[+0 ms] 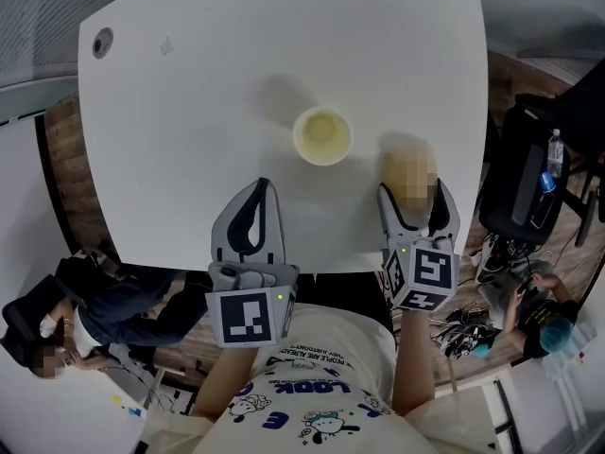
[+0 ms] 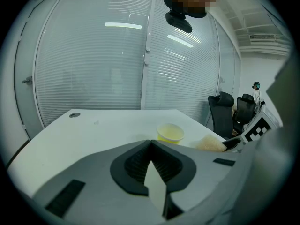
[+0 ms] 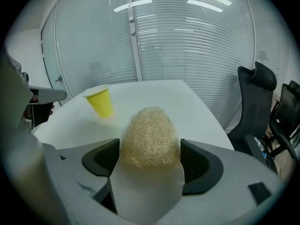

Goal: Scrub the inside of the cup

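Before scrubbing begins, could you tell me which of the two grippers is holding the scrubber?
The right gripper: its jaws clamp the straw-coloured fibrous scrubber, while the left gripper is shut with nothing between its jaws.

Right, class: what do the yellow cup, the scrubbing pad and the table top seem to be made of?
Cup: likely paper or thin plastic; matte pale yellow, thin rim.
Scrubbing pad: tangled straw-coloured fibres, maybe loofah or plastic mesh; loose strands show.
Table top: probably white laminate; smooth, even, faintly glossy.
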`<state>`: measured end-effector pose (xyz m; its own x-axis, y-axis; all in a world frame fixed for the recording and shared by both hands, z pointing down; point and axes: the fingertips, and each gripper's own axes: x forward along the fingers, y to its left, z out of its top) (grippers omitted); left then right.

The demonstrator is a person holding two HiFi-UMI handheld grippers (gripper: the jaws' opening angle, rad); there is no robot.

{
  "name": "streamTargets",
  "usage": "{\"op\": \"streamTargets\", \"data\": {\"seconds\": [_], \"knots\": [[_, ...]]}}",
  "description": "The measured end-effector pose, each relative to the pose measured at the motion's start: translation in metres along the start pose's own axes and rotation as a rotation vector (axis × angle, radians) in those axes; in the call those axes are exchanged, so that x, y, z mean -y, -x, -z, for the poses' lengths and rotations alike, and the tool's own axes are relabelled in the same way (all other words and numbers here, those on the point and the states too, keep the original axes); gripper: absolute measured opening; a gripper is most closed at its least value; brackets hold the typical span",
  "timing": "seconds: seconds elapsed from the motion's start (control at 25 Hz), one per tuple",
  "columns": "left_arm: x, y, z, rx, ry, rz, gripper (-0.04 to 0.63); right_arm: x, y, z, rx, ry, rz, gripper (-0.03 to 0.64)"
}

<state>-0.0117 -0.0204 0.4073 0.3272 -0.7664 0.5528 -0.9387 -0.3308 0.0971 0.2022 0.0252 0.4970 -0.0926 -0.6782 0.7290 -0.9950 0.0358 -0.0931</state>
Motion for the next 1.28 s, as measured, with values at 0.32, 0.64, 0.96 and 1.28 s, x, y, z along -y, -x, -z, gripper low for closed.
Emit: {"op": "streamTargets", "data": {"seconds": [0.32,0.64,0.96,1.28], "knots": [[0.0,-0.001,0.001,-0.001,0.005,-0.021,0.026,0.007,0.001,0.001,0.019,0.011,0.035,0.298],[0.008,-0.001,-0.006,0.015,0.013,-0.039,0.026,-0.008,0.006,-0.008,0.059,0.069,-0.036,0.126],[0.011,0.003,-0.017,0.047,0.02,-0.069,0.026,-0.02,0.014,-0.026,0.092,0.046,-0.148,0.095],[0.003,0.011,-0.021,0.067,0.033,-0.083,0.026,-0.037,0.021,-0.055,0.144,0.088,-0.207,0.087]]}}
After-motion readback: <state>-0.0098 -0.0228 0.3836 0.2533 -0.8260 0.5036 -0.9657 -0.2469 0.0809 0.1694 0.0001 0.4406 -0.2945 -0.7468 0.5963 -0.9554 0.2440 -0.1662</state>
